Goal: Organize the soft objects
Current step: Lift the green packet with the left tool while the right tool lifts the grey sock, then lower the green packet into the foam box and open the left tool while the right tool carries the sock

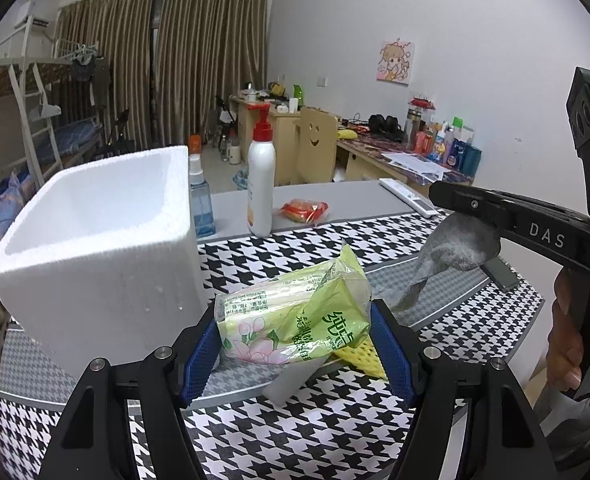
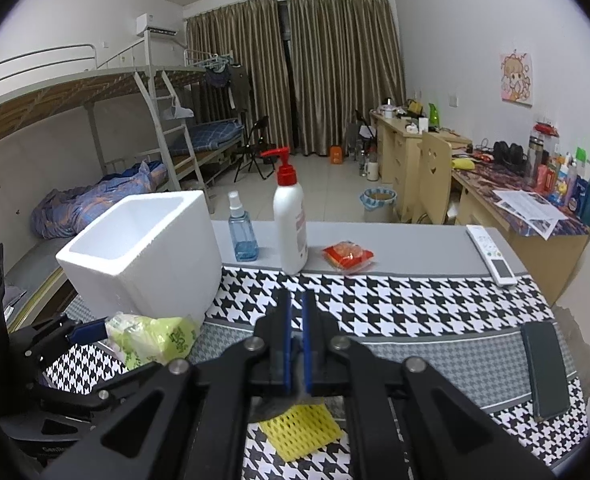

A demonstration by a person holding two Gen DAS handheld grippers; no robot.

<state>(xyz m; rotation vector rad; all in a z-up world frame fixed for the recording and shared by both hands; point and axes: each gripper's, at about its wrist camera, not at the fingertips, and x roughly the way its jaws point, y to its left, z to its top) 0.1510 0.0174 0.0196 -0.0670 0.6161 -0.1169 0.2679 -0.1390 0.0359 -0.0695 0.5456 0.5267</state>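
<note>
Houndstooth-covered bench (image 2: pixel 415 304) in a dorm room, both grippers holding soft things.

From left: white foam box (image 1: pixel 95 248) stands open-topped, with a blue spray bottle (image 1: pixel 201 204) just beside it and a white pump bottle (image 1: pixel 261 184) next along. Left gripper (image 1: pixel 295 354) jaws pinch a green tissue pack (image 1: pixel 295 312) printed with Chinese characters, just beside the box. Right gripper (image 1: pixel 461 206), marked "DAS", has jaws pressed together on a grey cloth (image 1: pixel 451 252) above a yellow sponge (image 2: pixel 299 428). Red snack packet (image 2: pixel 348 257), remote (image 2: pixel 491 254) and phone (image 2: pixel 545 372) lie farther right.

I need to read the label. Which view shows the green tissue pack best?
The left wrist view: the tissue pack sits large and centred between the left gripper's fingers. The right wrist view shows it small and blurred, low left.
</note>
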